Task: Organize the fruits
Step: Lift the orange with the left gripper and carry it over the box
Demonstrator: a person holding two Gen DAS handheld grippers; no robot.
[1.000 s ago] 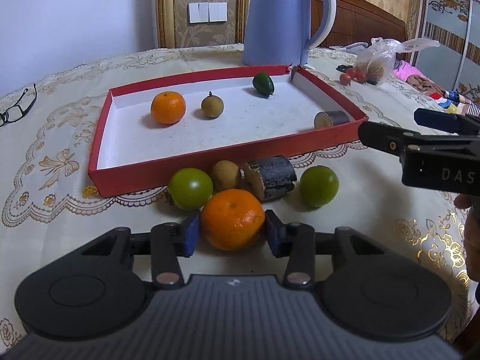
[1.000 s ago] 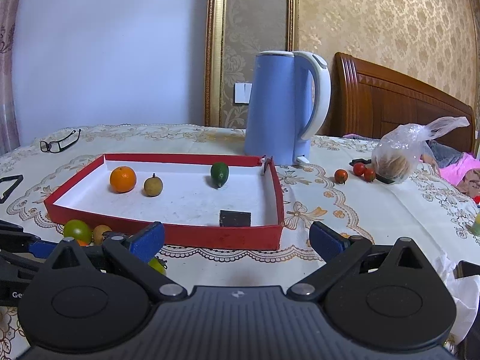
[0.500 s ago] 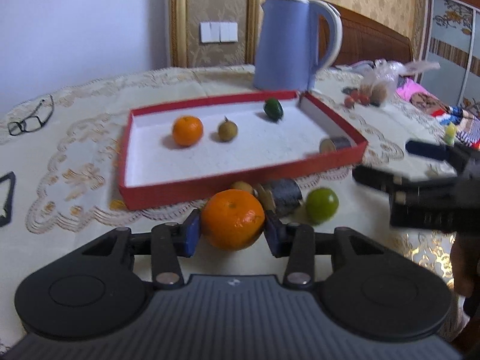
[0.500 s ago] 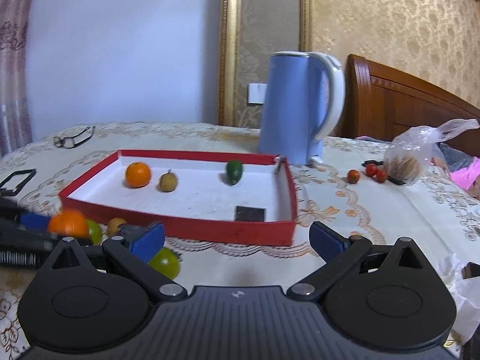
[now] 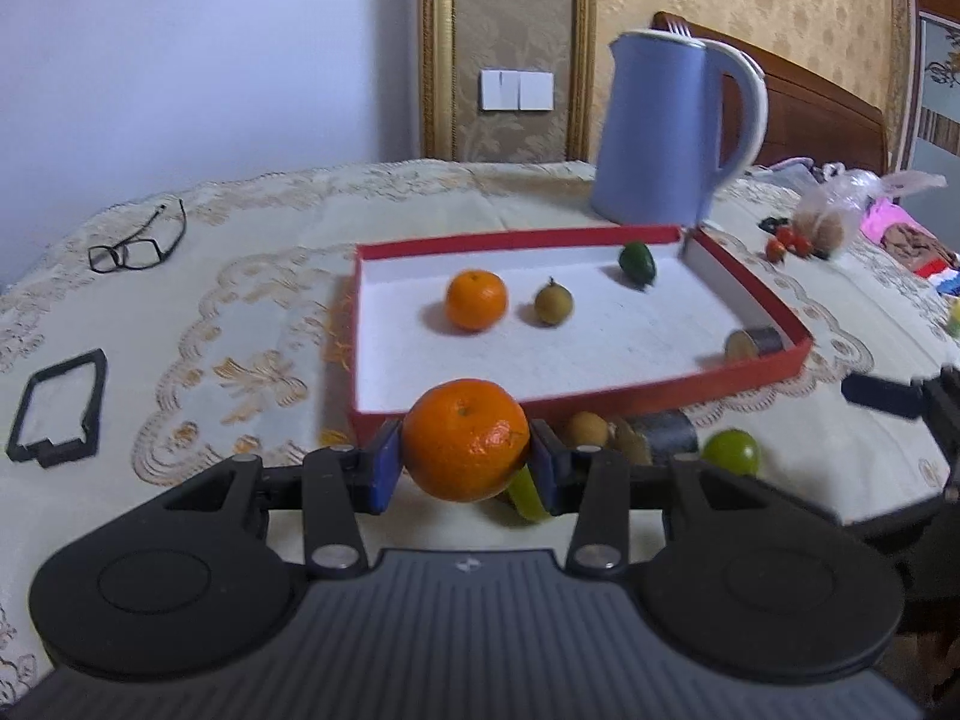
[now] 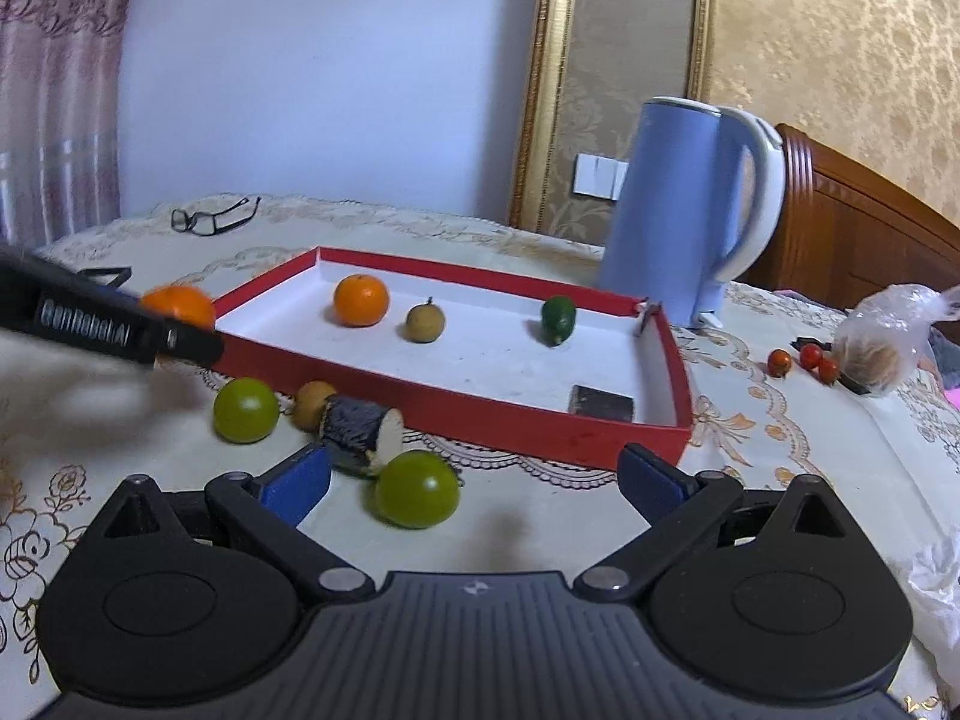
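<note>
My left gripper (image 5: 465, 468) is shut on an orange (image 5: 465, 439) and holds it in the air just before the near left corner of the red tray (image 5: 648, 389). The right wrist view shows that orange (image 6: 180, 303) behind the left gripper's black finger. Inside the tray lie a second orange (image 5: 476, 300), a brown longan (image 5: 553, 303), a dark green fruit (image 5: 637, 262) and a dark cylinder piece (image 5: 753, 343). On the cloth in front of the tray sit two green fruits (image 6: 417, 489) (image 6: 246, 410), a longan (image 6: 312, 405) and a dark cylinder piece (image 6: 362, 435). My right gripper (image 6: 474, 483) is open, low over the nearer green fruit.
A blue kettle (image 5: 678, 132) stands behind the tray's far right corner. Glasses (image 5: 135, 246) and a black frame (image 5: 57, 405) lie on the cloth to the left. Cherry tomatoes (image 6: 804, 358) and a plastic bag (image 6: 888, 342) are at the right.
My left gripper has lifted the orange off the cloth and moved it left toward the tray's near left corner. My right gripper has dropped and come nearer to the fruits in front of the tray.
</note>
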